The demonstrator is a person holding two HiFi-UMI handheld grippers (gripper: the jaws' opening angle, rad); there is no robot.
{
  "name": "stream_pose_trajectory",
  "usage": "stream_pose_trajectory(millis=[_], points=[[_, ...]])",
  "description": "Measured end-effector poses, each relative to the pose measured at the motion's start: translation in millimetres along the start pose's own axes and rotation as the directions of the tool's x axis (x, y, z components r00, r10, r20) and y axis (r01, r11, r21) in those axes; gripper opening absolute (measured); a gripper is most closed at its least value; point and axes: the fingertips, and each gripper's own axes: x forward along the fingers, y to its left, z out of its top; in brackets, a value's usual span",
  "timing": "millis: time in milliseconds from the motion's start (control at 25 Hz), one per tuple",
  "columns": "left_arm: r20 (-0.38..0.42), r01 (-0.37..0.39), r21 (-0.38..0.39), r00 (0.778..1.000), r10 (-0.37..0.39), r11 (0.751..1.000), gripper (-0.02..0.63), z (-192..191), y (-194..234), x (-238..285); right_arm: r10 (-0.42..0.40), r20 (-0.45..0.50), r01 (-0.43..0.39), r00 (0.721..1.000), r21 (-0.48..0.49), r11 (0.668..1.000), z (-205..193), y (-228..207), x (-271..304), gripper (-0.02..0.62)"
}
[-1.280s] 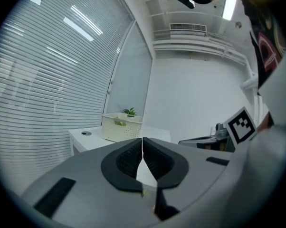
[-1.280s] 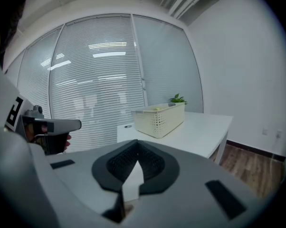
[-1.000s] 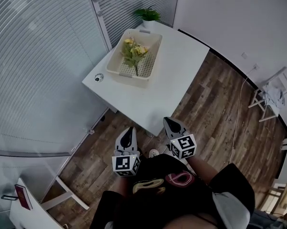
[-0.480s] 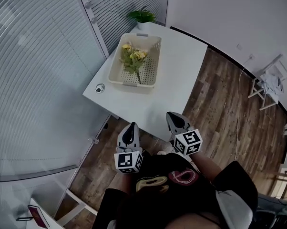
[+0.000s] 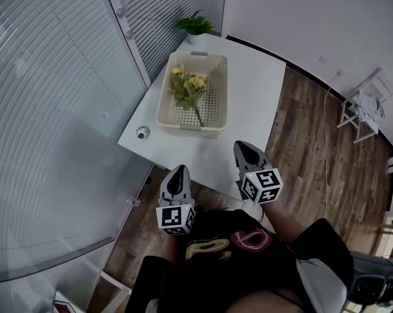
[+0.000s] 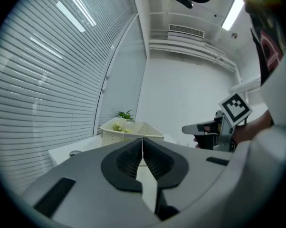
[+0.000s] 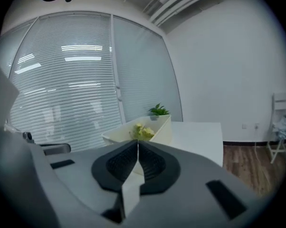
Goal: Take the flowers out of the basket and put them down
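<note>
**Both grippers closed and short of the basket; flowers not yet touched**

I have the left gripper (image 5: pixel 177 175) and the right gripper (image 5: pixel 245 150) out in front of me. The left is off the near edge of the white worktop (image 5: pixel 255 90), while the right's tip reaches just over that edge. Each gripper view shows its jaws pressed together with nothing between them, so I will have to spread one before reaching in.

The flowers (image 5: pixel 188 90) lie flat inside the cream basket (image 5: pixel 217 103), which sits on the left part of the worktop. A potted plant (image 5: pixel 195 26) stands at the far corner, and a small round object (image 5: pixel 143 133) lies beside the basket's near left corner. The yellow heads and green leaves bunch toward the far end of the basket. A thin stem runs back toward the near end.

I judge the bunch to be very light and soft. The heads would crush or shed under a pinch, and the leaves give nothing firm to hold. The bare lower stem is the place to grip, closing gently across it.

The basket looks like light perforated plastic. A leaf snagged in a hole could drag it along, so I would lift slowly and keep the spare gripper ready to steady the rim.
</note>
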Motion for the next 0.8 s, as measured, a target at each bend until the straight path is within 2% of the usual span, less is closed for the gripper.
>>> stream_pose_trajectory(millis=[160,280,320,400,520,720,800], points=[[-0.004,0.019,0.009,1.000,-0.019,1.000,0.018,5.5,27.6,5.4,-0.059,0.043,0.059,0.997,0.012,0.998,27.0,-2.8,21.3,0.012],[-0.018,0.021,0.012,1.000,-0.021,1.000,0.018,4.6,50.2,4.2,-0.096,0.030,0.095,0.995,0.033,0.995,34.1,-5.7,37.4,0.022],[-0.026,0.023,0.008,0.999,-0.022,1.000,0.019,3.9,57.4,3.0,-0.099,0.017,0.098,0.995,0.041,0.994,34.9,-5.1,41.8,0.045],[-0.034,0.023,0.003,0.999,-0.023,1.000,0.018,4.8,71.0,2.7,-0.084,-0.014,0.084,0.996,0.047,0.995,36.9,-0.7,52.2,0.091],[-0.033,0.022,0.007,0.999,-0.022,1.000,0.019,4.2,88.4,4.6,-0.056,-0.040,0.058,0.998,0.051,0.997,36.4,8.7,67.4,0.092],[-0.039,0.036,0.006,0.999,-0.036,0.999,0.019,5.0,105.3,8.2,-0.005,-0.092,0.007,0.996,0.012,1.000,46.0,27.5,94.0,0.164],[-0.039,0.051,0.006,0.998,-0.050,0.999,0.019,6.0,106.5,11.5,0.012,-0.127,-0.013,0.992,-0.007,1.000,48.7,32.9,107.4,0.166]])
